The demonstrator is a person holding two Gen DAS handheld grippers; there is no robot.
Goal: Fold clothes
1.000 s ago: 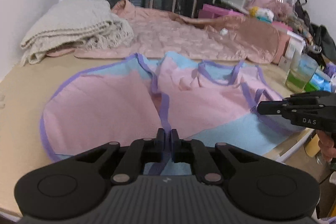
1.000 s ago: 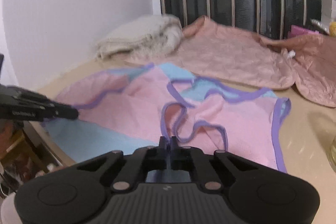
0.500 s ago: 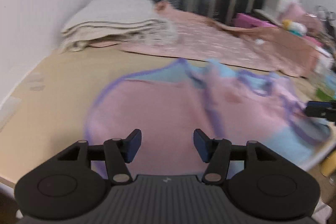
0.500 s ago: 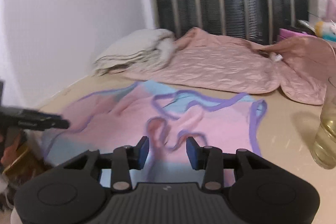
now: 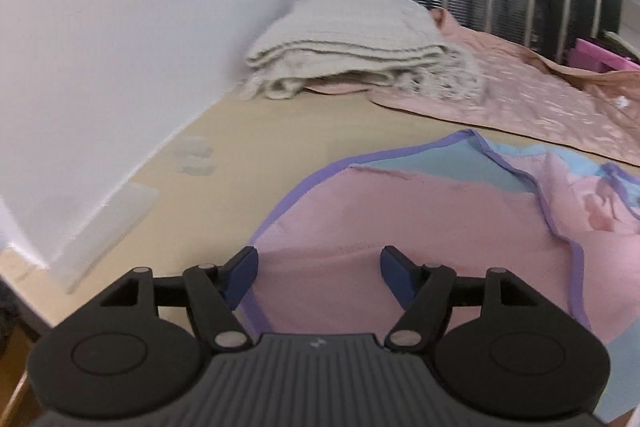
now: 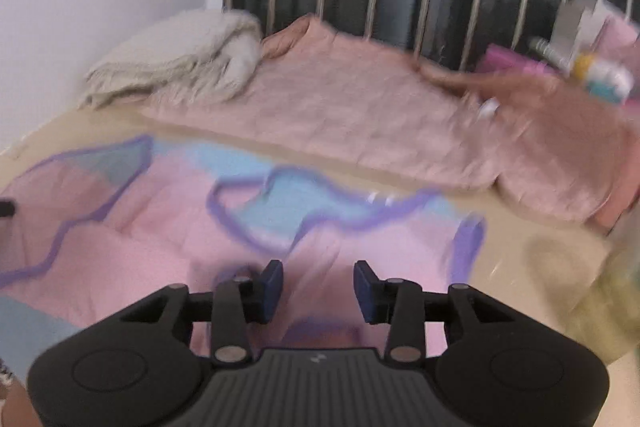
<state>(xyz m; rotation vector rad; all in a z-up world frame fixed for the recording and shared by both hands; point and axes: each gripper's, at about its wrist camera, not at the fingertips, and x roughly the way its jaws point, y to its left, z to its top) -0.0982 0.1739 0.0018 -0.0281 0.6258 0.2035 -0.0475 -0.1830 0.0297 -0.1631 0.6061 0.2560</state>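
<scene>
Here the pink and blue purple-trimmed garment (image 5: pixel 400 211) lies spread, partly doubled over itself, on the beige counter (image 5: pixel 280 131). Both the left gripper (image 5: pixel 316 271) and right gripper (image 6: pixel 318 285) hover above it, fingers apart and empty; further folds seemingly remain.

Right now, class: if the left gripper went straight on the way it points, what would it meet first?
Most likely the pink garment with purple trim lying on the beige tabletop: the open left gripper hangs just above it. Depth is unclear; a flatter path might reach the folded cream knitted blanket.
</scene>
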